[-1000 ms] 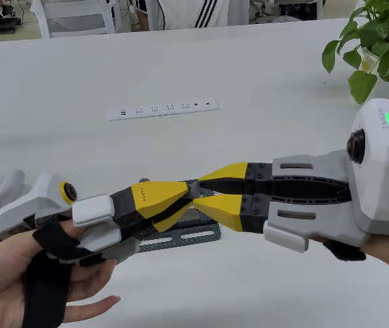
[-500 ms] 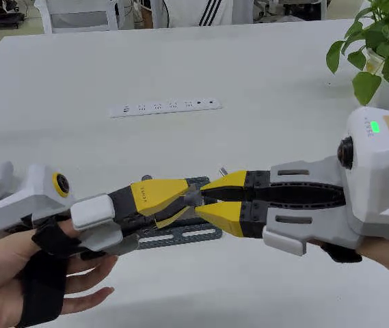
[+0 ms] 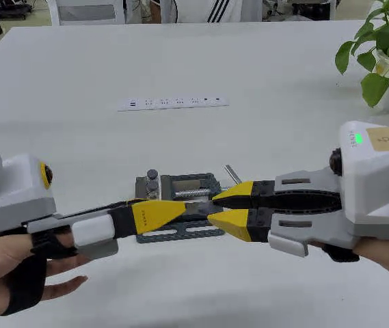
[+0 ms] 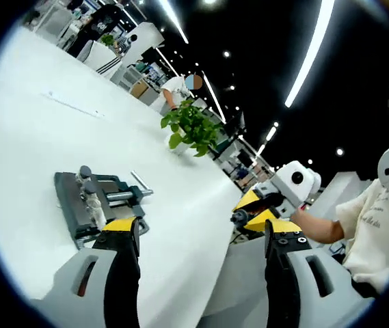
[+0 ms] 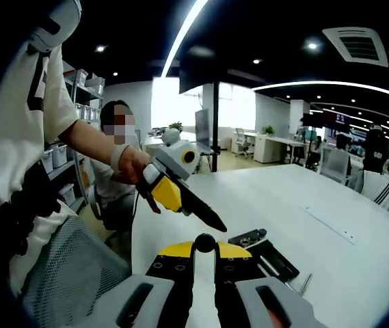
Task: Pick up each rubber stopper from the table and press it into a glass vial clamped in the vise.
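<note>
While the right gripper (image 5: 205, 251) is pinching a dark round rubber stopper (image 5: 204, 240) between its tips, the left gripper (image 4: 199, 229) is holding its jaws spread wide with nothing between them. Both are pointing at each other just in front of the vise (image 3: 180, 186), which is sitting on the white table (image 3: 283, 102). In the head view the yellow jaws are covering the front of the vise, and the stopper is hard to make out there. Two dark caps (image 3: 152, 179) are standing at the vise's left end; the glass under them is too small to tell.
</note>
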